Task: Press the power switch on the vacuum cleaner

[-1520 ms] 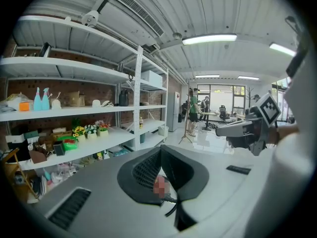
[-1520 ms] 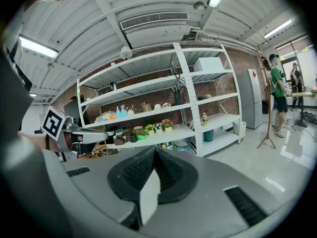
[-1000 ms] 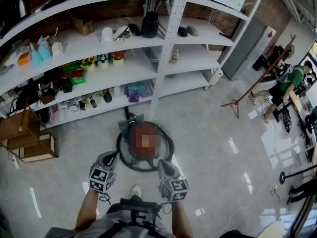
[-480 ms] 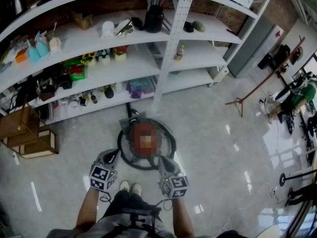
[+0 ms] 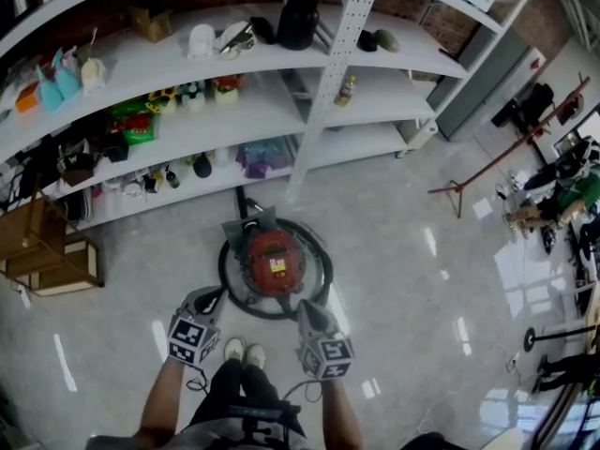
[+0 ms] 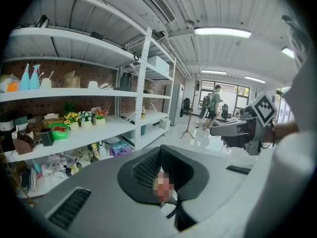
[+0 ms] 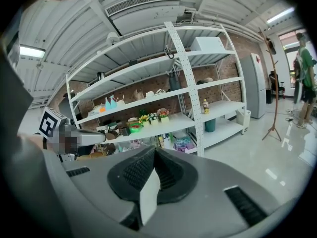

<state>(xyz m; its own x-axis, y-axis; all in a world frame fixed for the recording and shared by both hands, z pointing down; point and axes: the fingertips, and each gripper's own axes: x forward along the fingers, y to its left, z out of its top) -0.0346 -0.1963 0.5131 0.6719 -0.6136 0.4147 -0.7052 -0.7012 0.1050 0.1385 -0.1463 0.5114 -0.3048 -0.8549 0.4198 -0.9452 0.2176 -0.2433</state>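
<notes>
The vacuum cleaner [image 5: 273,259] is a red round canister on the floor, ringed by its black hose [image 5: 225,289], below the shelves in the head view. My left gripper [image 5: 213,297] hovers over the hose's near left side and looks shut. My right gripper [image 5: 306,307] hovers at the near right side, also shut with nothing in it. Both gripper views point level at the shelves, so the vacuum does not show in them. The left gripper [image 6: 160,150] sees the right gripper [image 6: 241,131] beside it; the right gripper [image 7: 154,151] sees the left gripper [image 7: 74,136]. I cannot make out the power switch.
White shelving [image 5: 281,111] full of small items stands just behind the vacuum, with an upright post [image 5: 323,111] close to it. Wooden crates [image 5: 47,251] sit at left. A coat stand [image 5: 487,162] is at right. My shoes [image 5: 242,352] are just short of the hose.
The view has shifted slightly toward the shelves and my feet have come together. Both grippers keep nearly the same places over the near side of the vacuum.
</notes>
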